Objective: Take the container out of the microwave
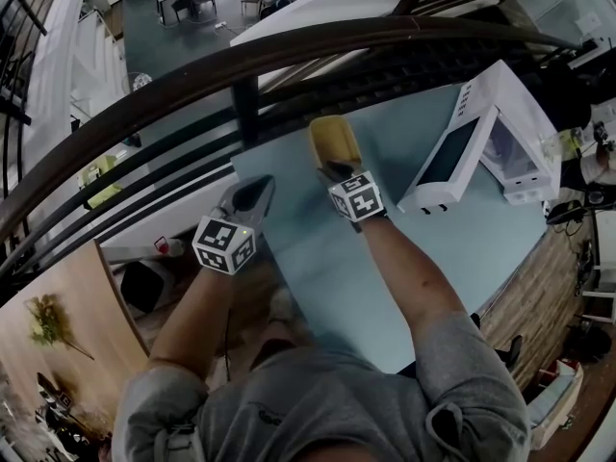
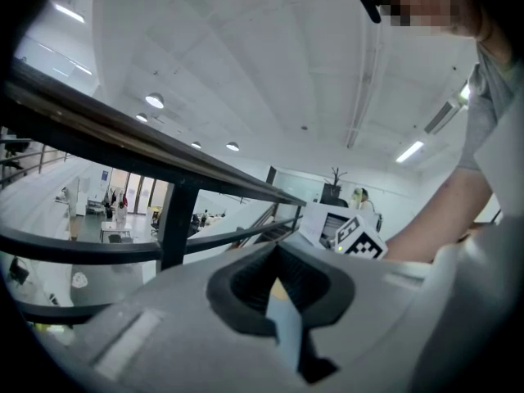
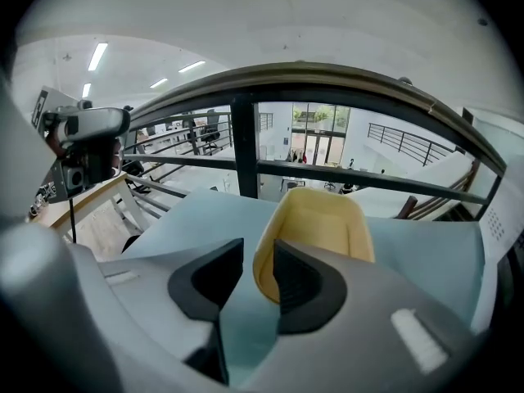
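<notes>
The right gripper (image 3: pixel 258 250) is released: its 2 jaws stand apart, straddling the near left wall of the yellow container (image 3: pixel 323 223), one pad outside and one inside, with slim gaps on both sides. The container sits upright on the light blue table (image 1: pixel 322 268), outside the white microwave (image 1: pixel 515 114) and well to its left, close to the table's far edge by the dark railing (image 1: pixel 241 61). The microwave's door (image 1: pixel 448 157) hangs open. The left gripper (image 2: pixel 278 260) is clenched on nothing, its tips meeting, held off the table's left edge.
</notes>
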`<action>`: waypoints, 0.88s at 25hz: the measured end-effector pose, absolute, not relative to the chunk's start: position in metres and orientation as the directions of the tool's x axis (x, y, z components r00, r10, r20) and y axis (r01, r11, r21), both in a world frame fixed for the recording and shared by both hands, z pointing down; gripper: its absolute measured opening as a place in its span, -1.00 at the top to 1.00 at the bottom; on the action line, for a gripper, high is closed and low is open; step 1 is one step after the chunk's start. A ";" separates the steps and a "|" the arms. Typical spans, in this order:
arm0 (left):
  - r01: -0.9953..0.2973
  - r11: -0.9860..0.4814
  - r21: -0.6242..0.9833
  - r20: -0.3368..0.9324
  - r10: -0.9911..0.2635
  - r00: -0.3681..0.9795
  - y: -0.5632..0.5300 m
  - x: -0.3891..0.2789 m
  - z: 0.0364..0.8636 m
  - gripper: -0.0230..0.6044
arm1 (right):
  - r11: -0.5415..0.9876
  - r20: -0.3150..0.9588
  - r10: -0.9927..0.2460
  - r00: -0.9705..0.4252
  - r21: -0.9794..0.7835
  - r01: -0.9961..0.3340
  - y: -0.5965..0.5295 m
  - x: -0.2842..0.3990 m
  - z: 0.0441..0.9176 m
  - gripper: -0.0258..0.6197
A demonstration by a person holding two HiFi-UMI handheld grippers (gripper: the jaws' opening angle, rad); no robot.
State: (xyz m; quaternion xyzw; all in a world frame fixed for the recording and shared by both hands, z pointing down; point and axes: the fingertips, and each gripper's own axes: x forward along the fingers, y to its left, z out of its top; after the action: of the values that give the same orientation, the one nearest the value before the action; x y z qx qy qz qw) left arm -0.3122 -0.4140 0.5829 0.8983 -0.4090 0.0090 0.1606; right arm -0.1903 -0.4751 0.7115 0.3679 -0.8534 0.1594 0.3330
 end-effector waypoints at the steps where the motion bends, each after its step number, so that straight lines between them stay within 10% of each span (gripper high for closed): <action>1: -0.737 -0.616 0.279 0.145 -0.731 0.667 -0.414 -0.311 0.581 0.84 | 0.676 0.681 -0.527 -0.509 -0.026 -0.736 -0.476 -0.189 0.708 0.54; 22: -0.676 -0.704 0.219 0.064 -0.681 0.730 -0.391 -0.243 0.491 0.84 | 0.627 0.556 -0.648 -0.520 0.001 -0.779 -0.454 -0.136 0.586 0.57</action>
State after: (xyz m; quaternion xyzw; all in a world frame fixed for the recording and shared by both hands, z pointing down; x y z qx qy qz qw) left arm -0.2426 -0.3909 0.4914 0.9229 -0.3675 -0.0110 0.1143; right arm -0.1356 -0.4544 0.5856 0.4136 -0.8629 0.1249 0.2622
